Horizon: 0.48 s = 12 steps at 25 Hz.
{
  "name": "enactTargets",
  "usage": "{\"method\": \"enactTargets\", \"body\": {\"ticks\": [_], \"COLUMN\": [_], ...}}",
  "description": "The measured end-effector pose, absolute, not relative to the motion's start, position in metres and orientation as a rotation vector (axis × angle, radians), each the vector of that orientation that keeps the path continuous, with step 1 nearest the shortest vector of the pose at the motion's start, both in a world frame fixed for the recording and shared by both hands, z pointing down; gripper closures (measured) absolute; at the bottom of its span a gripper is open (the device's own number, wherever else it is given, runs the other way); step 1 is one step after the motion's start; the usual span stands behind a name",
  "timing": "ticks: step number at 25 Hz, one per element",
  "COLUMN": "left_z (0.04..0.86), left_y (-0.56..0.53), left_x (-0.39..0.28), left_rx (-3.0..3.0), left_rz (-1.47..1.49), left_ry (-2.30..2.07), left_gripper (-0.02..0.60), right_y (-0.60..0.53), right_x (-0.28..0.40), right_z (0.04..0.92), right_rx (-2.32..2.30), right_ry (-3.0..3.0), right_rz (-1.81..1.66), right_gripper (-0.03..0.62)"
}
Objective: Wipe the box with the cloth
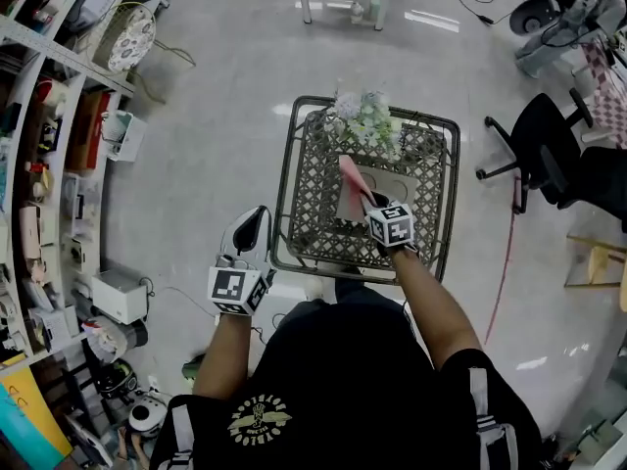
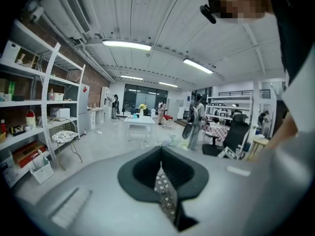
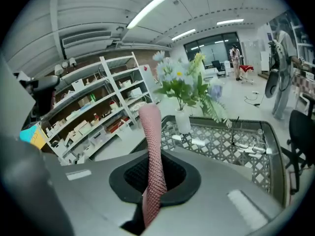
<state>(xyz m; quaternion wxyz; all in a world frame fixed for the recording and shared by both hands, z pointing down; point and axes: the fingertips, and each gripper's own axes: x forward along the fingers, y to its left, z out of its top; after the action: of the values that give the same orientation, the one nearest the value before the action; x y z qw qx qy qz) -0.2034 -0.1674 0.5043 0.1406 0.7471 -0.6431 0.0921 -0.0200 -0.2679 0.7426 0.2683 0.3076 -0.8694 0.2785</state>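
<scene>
A pink mesh cloth (image 1: 351,186) hangs up from my right gripper (image 1: 370,204), which is shut on it over the near half of the black metal lattice table (image 1: 304,204). In the right gripper view the cloth (image 3: 150,132) stands as a rolled strip between the jaws of the right gripper (image 3: 152,181). A tan flat box (image 1: 392,179) with a dark hole lies on the table just beyond the cloth. My left gripper (image 1: 252,225) is left of the table over the floor, off the cloth and box. Seen in its own view, the left gripper (image 2: 165,191) has its jaws together with nothing held.
A white vase of flowers (image 1: 367,120) stands at the table's far edge, also as the vase (image 3: 183,90) in the right gripper view. Shelves (image 1: 49,164) full of items line the left. A black office chair (image 1: 539,155) stands to the right. A thin cable (image 3: 236,132) lies on the lattice.
</scene>
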Motion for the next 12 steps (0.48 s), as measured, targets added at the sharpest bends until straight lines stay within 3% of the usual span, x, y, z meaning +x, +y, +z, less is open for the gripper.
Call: {"method": "enactTargets", "body": {"ticks": [12], "left_z": [0.507], "left_y": [-0.147], "left_x": [-0.209], "left_rx": [2.087], "left_rz": [0.306], "left_ry": [-1.902], "left_gripper": [0.581], "right_y": [-0.284], "right_x": [-0.041], "right_z": [0.845], "right_rx": [0.848], "right_ry": [-2.008], "right_rz": [1.008], "right_gripper": [0.577]}}
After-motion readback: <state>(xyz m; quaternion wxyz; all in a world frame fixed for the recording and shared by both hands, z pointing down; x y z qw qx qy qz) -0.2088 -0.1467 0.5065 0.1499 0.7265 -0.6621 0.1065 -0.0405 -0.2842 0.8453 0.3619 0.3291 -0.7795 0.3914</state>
